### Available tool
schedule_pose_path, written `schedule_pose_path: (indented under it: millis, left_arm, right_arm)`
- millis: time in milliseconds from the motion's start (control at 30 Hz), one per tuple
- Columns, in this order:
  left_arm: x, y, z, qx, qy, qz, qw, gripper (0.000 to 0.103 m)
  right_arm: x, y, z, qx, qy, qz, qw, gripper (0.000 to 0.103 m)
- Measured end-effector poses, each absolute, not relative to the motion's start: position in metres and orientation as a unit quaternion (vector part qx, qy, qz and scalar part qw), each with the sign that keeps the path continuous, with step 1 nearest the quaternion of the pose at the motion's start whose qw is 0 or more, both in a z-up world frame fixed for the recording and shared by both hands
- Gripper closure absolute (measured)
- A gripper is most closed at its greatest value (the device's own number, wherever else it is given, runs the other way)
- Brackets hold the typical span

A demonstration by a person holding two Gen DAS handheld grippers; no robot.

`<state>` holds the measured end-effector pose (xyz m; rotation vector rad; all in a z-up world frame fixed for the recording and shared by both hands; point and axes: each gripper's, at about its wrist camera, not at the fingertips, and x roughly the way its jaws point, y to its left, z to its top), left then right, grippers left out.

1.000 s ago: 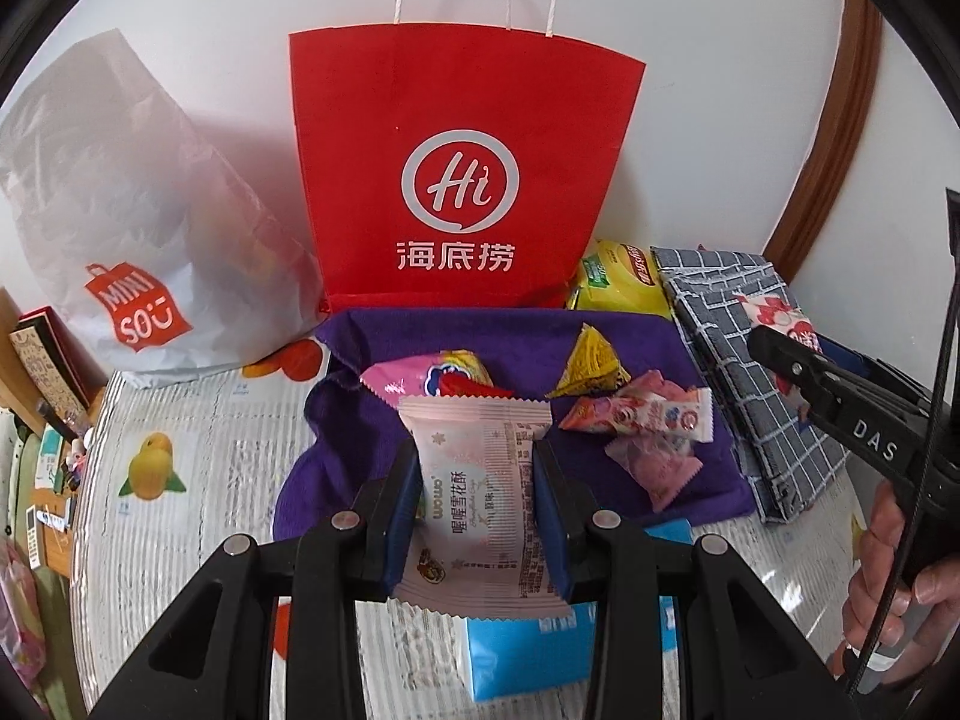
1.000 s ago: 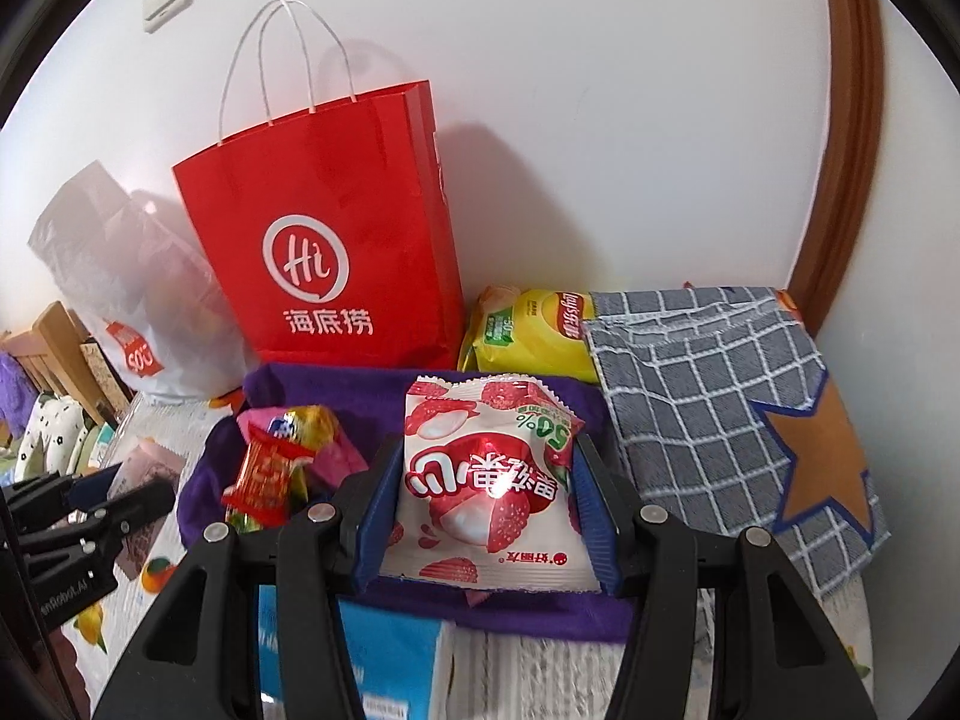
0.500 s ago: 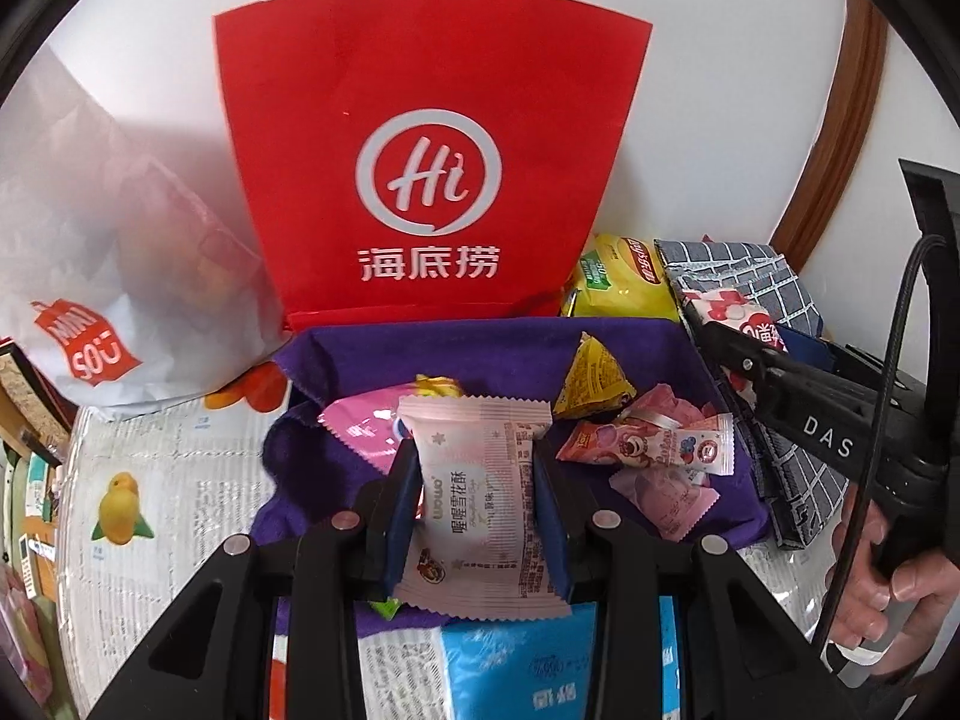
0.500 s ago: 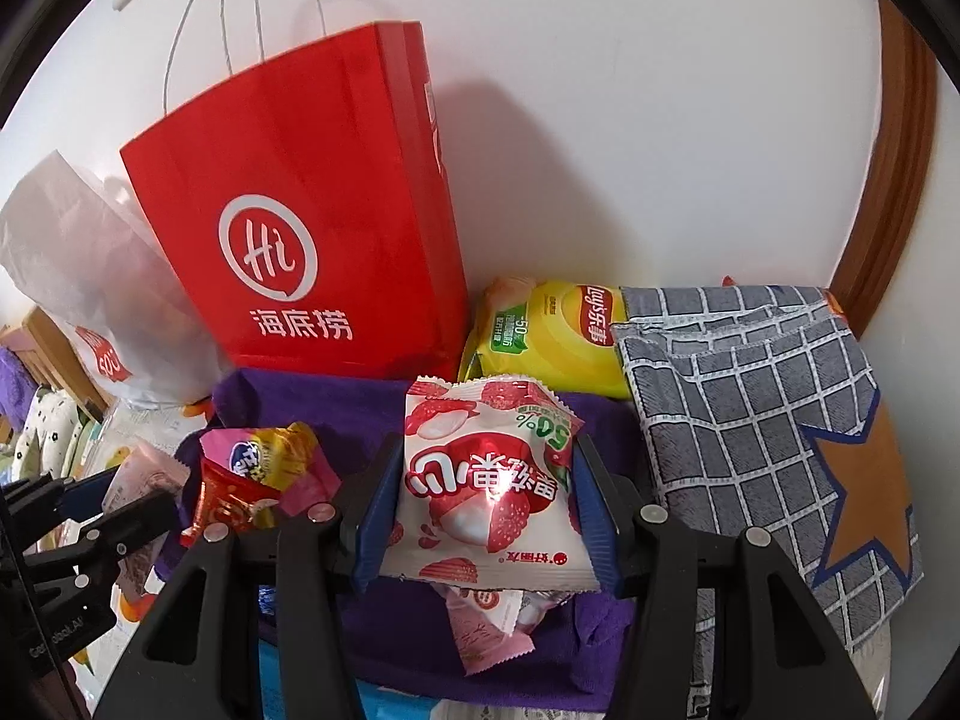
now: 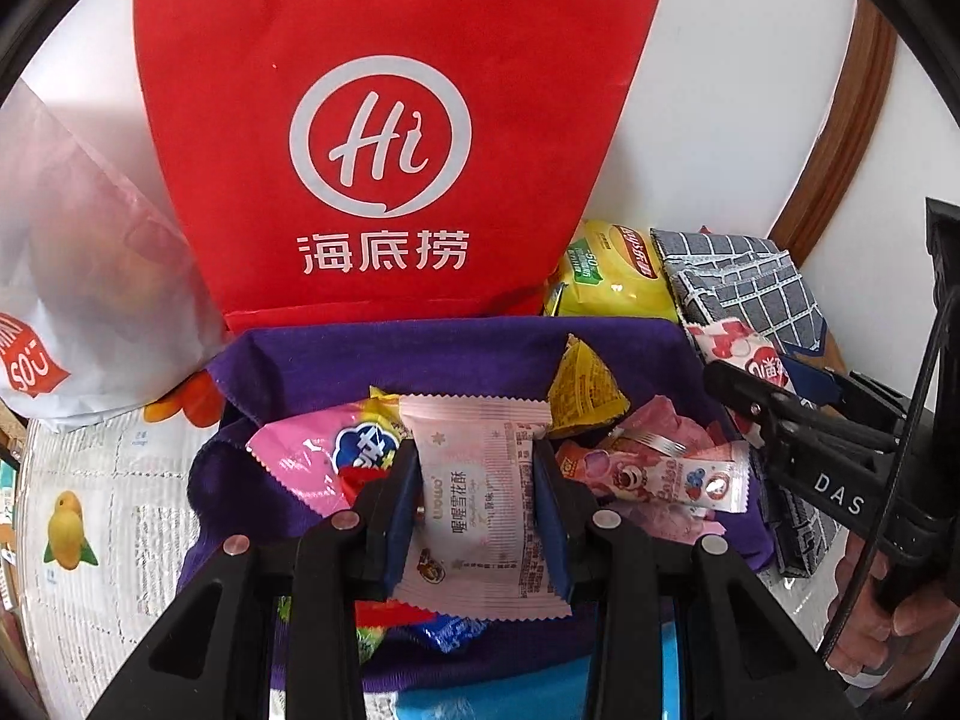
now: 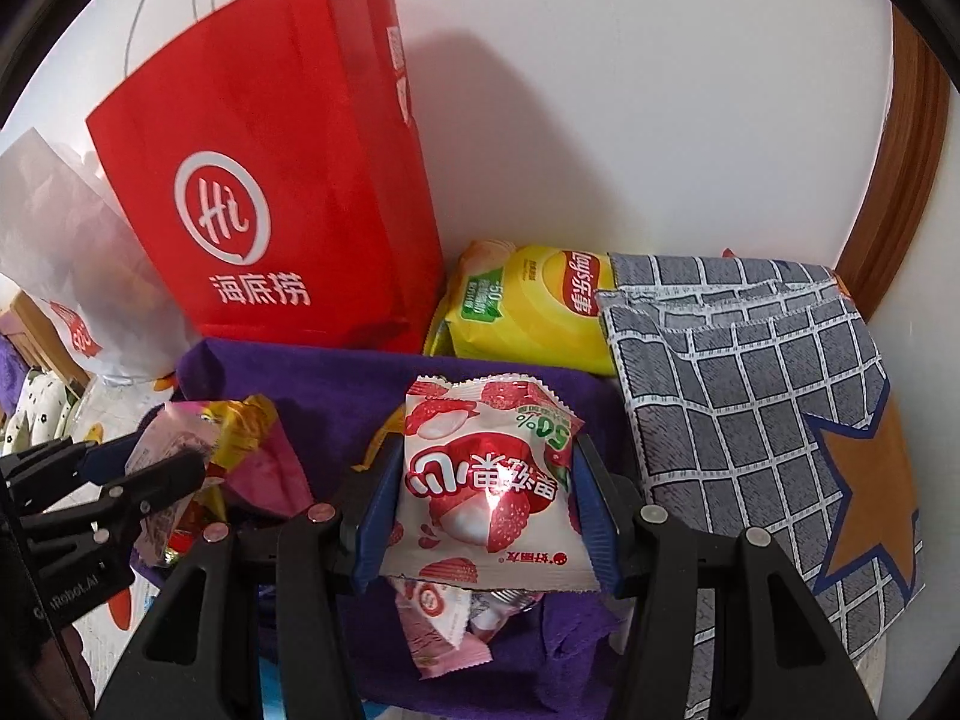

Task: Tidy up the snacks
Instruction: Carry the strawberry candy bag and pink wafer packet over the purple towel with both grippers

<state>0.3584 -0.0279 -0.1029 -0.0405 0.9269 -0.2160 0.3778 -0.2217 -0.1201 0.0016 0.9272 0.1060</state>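
We find the left gripper (image 5: 477, 504) clamped on a pale pink snack packet (image 5: 480, 504), and the right gripper (image 6: 480, 510) clamped on a red-and-white lychee packet (image 6: 486, 486); both grips are unchanged over the last second. What has changed is position: both grippers have come forward and down over the purple cloth (image 5: 420, 354), so the red paper bag (image 5: 390, 138) now fills more of the left view. The loose sweets on the cloth, a yellow triangular pack (image 5: 582, 390) and a pink bear wrapper (image 5: 654, 474), now lie just beyond the left jaws. We judge both packets are being brought to the cloth pile for release; neither has yet been set down.
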Motion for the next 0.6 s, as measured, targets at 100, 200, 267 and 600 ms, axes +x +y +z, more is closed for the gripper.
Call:
schedule_pose_path:
  millis: [100, 200, 267, 600]
  left_arm:
    - [0.360, -0.030, -0.107, -0.010, 0.448, -0.105, 0.888, 0.069]
    - [0.360, -0.029, -0.110, -0.011, 0.450, -0.109, 0.886, 0.069]
    - [0.363, -0.030, -0.115, -0.012, 0.456, -0.110, 0.883, 0.068]
    - [0.369, -0.034, -0.132, -0.013, 0.480, -0.113, 0.870, 0.068]
  right_arm:
    - [0.380, -0.223, -0.125, 0.000, 0.451, 0.049, 0.891, 0.050]
    - [0.383, -0.224, -0.132, -0.005, 0.455, 0.050, 0.889, 0.050]
    - [0.386, -0.224, -0.139, -0.002, 0.464, 0.051, 0.884, 0.049]
    - [0.396, -0.220, -0.167, -0.017, 0.508, 0.049, 0.860, 0.049]
